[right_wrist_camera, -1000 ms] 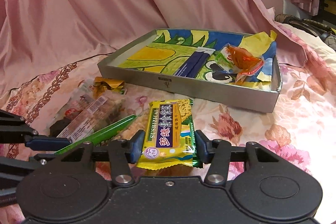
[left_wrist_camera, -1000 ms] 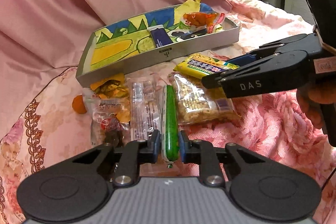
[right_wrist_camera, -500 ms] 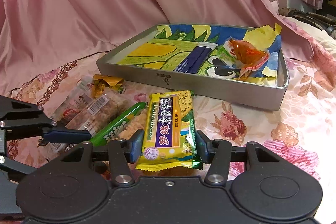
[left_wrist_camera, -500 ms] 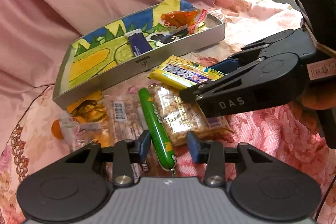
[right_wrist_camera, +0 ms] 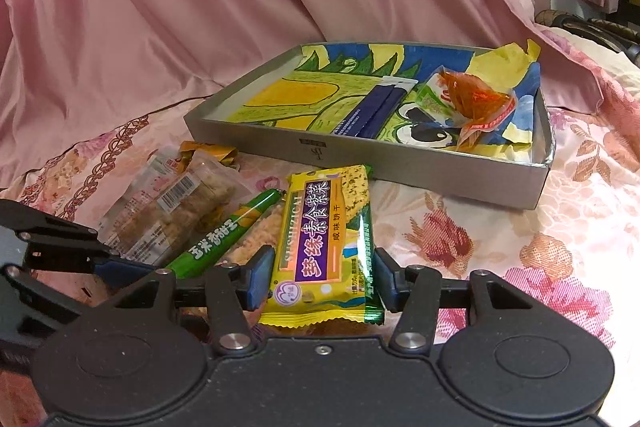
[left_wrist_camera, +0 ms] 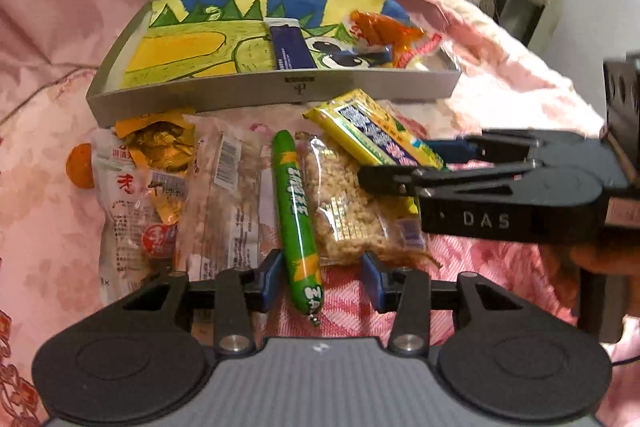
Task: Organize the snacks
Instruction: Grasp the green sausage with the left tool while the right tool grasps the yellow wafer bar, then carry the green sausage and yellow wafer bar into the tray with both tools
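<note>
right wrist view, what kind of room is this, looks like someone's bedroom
Probably a bedroom or living room at home: snacks lie on a floral pink bedspread, pink sheets drape behind, and a shallow grey tray sits on the fabric.

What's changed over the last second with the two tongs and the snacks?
The left tongs have let go of the green sausage stick: their jaws have just been opening, and it now lies loose between them. The right tongs stay clamped on the yellow cracker pack. The tray and the other snacks have not moved.
</note>
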Motion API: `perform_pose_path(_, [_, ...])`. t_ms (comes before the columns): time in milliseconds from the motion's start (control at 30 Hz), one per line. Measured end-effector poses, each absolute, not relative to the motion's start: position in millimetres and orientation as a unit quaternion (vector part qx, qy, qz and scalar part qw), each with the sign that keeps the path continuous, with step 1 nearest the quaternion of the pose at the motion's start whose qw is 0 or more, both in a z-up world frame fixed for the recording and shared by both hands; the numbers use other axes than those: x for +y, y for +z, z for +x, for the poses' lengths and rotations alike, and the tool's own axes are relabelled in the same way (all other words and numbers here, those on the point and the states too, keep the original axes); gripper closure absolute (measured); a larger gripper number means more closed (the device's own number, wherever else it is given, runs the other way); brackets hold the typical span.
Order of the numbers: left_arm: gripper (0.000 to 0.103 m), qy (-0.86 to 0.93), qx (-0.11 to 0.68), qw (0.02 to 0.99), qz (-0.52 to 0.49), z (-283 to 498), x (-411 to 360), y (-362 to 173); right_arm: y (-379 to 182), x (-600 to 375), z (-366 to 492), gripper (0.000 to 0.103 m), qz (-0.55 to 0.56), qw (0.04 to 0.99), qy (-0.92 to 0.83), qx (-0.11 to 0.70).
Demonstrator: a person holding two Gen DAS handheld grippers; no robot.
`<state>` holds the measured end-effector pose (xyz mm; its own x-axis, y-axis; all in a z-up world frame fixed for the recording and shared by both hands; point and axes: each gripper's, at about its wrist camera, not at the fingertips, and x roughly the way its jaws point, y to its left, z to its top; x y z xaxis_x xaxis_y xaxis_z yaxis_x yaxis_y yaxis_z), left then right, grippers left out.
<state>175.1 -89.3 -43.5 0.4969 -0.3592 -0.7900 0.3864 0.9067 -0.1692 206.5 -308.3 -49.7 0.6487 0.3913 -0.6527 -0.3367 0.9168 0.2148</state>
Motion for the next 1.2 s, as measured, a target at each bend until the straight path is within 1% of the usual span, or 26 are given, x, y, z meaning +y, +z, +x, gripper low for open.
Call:
perform_pose_path(167, [0.057, -0.211, 0.46, 0.861, -0.044, 185.4, -76.0, -40.6, -50.1, -308.6, 206.7, 0.048, 0.037, 0.907, 0.201, 0.368])
perform_pose_path(300, [0.058, -0.202, 0.467, 0.859, -0.062, 194.0, -74.3, -40.7, -50.3, -308.7, 206.5, 0.048, 0.037, 0.907, 0.2, 0.368])
perform_pose_path(333, [0.06, -0.2, 0.468, 0.859, -0.062, 194.5, -75.5, -41.2, -50.3, -308.8, 206.5, 0.048, 0.037, 0.907, 0.2, 0.368])
perform_pose_path(367, [0.066, -0.197, 0.469, 0.859, -0.058, 194.7, -75.9, -41.5, -50.4, -308.9, 206.5, 0.048, 0.037, 0.907, 0.2, 0.368])
perform_pose_path(533, [0.084, -0.174, 0.474, 0.862, -0.05, 197.8, -76.2, -42.9, -50.5, -308.0, 206.2, 0.048, 0.036, 0.907, 0.201, 0.368])
perform_pose_path(800, [0.082, -0.147, 0.482, 0.864, 0.003, 207.9, -92.8, -45.8, -50.4, -307.3, 205.7, 0.048, 0.036, 0.907, 0.2, 0.368])
perform_pose_path(1033, [0.081, -0.136, 0.481, 0.866, 0.02, 217.4, -103.2, -47.5, -50.7, -308.1, 206.6, 0.048, 0.038, 0.907, 0.201, 0.369])
perform_pose_path(1200, [0.084, -0.135, 0.473, 0.87, 0.035, 216.8, -109.1, -48.4, -50.8, -304.8, 205.7, 0.05, 0.035, 0.908, 0.201, 0.367])
